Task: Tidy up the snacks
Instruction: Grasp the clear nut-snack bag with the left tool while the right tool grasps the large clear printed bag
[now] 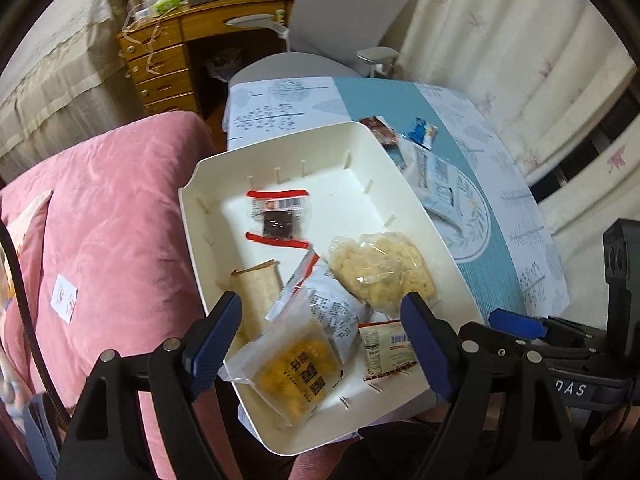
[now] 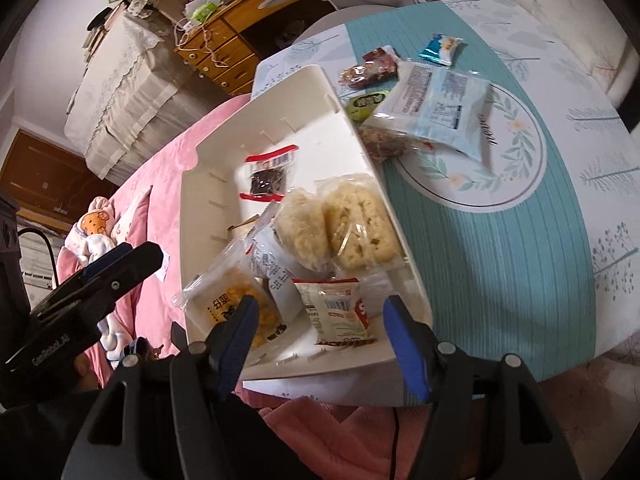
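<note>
Left tongs (image 1: 320,332): wide open, empty, over bin (image 1: 192,200).
Right tongs (image 2: 316,336): wide open, empty.
Big blue packet (image 2: 440,108): on table (image 2: 500,260), 2 o'clock of bin.
Feel: likely light, crinkly, slippery.
Grip: probably by sealed edge.

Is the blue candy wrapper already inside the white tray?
No. In the right wrist view the blue candy wrapper lies on the tablecloth, outside the white tray and past the other loose packets.
</note>
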`<action>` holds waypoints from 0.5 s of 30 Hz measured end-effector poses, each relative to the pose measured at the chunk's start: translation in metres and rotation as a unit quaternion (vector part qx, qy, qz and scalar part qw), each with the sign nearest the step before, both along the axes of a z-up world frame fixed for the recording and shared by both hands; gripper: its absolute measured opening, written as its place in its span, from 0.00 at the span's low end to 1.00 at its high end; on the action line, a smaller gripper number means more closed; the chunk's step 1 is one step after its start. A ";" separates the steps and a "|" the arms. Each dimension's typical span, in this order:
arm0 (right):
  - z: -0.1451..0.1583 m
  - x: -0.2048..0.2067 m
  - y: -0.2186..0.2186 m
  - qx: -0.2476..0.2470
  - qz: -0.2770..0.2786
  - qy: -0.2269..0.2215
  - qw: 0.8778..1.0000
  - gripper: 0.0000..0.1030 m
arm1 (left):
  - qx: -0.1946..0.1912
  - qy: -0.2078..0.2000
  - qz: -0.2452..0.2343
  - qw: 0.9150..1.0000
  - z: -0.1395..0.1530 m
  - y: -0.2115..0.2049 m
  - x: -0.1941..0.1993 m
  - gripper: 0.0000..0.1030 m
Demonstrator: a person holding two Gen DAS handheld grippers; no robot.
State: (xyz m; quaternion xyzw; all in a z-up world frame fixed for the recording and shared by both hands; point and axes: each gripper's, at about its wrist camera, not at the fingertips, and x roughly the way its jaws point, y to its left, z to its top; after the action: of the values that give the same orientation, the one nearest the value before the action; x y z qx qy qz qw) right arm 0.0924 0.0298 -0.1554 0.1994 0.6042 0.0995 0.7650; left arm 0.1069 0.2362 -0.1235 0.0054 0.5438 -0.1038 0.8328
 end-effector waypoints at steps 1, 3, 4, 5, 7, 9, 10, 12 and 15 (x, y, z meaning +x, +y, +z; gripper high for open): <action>0.000 -0.001 -0.002 -0.002 -0.004 0.002 1.000 0.63 | 0.006 0.003 -0.008 1.000 0.000 -0.003 0.002 0.78; 0.000 -0.001 -0.008 -0.004 -0.013 0.007 1.000 0.63 | 0.013 0.012 -0.020 1.000 0.000 -0.008 0.006 0.78; 0.000 -0.001 -0.011 -0.004 -0.016 0.009 1.000 0.63 | 0.016 0.017 -0.031 0.999 0.001 -0.011 0.010 0.78; 0.001 -0.001 -0.014 -0.005 -0.022 0.010 1.000 0.64 | 0.018 0.019 -0.038 0.999 0.002 -0.013 0.013 0.78; 0.002 0.001 -0.021 -0.009 -0.031 0.012 0.999 0.70 | 0.024 0.020 -0.051 0.998 0.005 -0.020 0.021 0.78; 0.002 0.004 -0.028 -0.009 -0.042 0.015 0.999 0.71 | 0.032 0.016 -0.066 0.997 0.010 -0.026 0.031 0.78; 0.001 0.007 -0.032 -0.010 -0.048 0.017 0.999 0.71 | 0.040 0.008 -0.071 0.997 0.013 -0.029 0.039 0.78; -0.002 0.012 -0.040 -0.012 -0.062 0.020 0.998 0.72 | 0.050 -0.002 -0.081 0.995 0.017 -0.035 0.052 0.78; -0.008 0.024 -0.055 -0.010 -0.089 0.027 0.996 0.81 | 0.063 -0.009 -0.094 0.994 0.022 -0.044 0.075 0.78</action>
State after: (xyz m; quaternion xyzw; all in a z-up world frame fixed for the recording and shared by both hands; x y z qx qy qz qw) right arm 0.1166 -0.0248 -0.1637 0.2476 0.6056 0.0191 0.7561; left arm 0.1816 0.1926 -0.1019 0.1097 0.5389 -0.1467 0.8222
